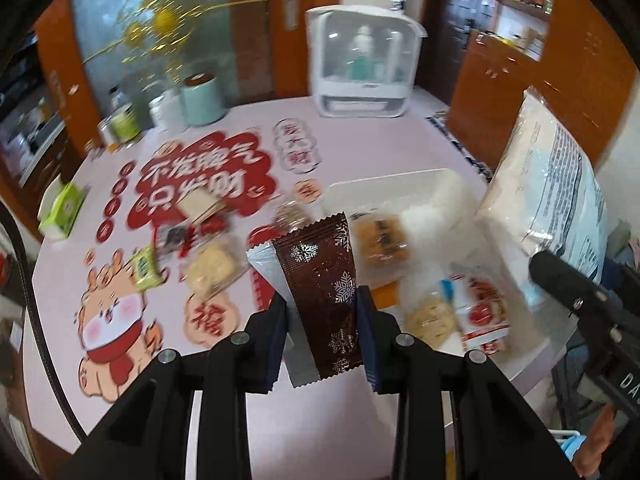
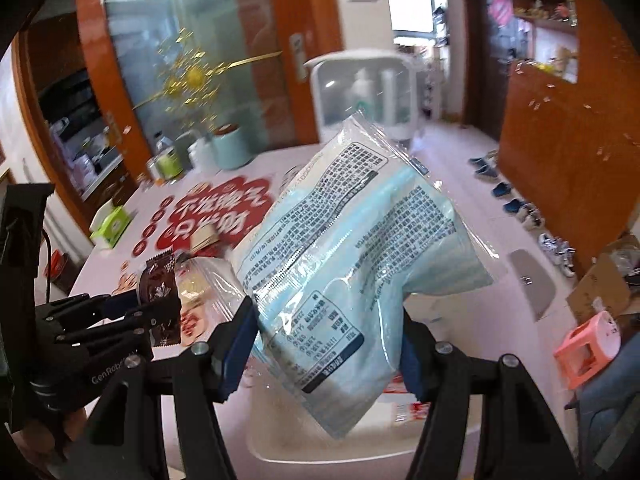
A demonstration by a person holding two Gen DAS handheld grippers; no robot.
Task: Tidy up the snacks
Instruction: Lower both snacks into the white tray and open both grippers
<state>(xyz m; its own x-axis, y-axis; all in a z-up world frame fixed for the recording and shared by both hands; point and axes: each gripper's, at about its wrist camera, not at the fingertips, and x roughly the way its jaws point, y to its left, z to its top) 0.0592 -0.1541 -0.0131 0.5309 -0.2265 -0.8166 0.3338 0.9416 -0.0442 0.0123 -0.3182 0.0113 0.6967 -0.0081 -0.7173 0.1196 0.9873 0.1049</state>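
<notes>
Both hands are loaded at once, which reads as two snacks being carried together toward the white bin (image 1: 384,184) rather than one at a time. The left gripper (image 1: 322,316) is clamped tight on a brown snowflake-printed wrapper (image 1: 320,280), pinched across its lower half so the packet stands upright and its crimped top rises clear above the pads; it hangs over the pink surface (image 1: 248,136), just short of the bin. The right gripper (image 2: 328,344) is closed, its jaws wide apart, on a large pale-blue bag (image 2: 352,240), held near its bottom corner; the bulk tilts up and away to the right, so the bag's weight leans outward from the pads. Beneath it the bin's near rim shows, so that bag is likely above or at the edge of the container. Loose cracker packets (image 1: 212,268) lie on the surface left of the bin, with others already inside it
</notes>
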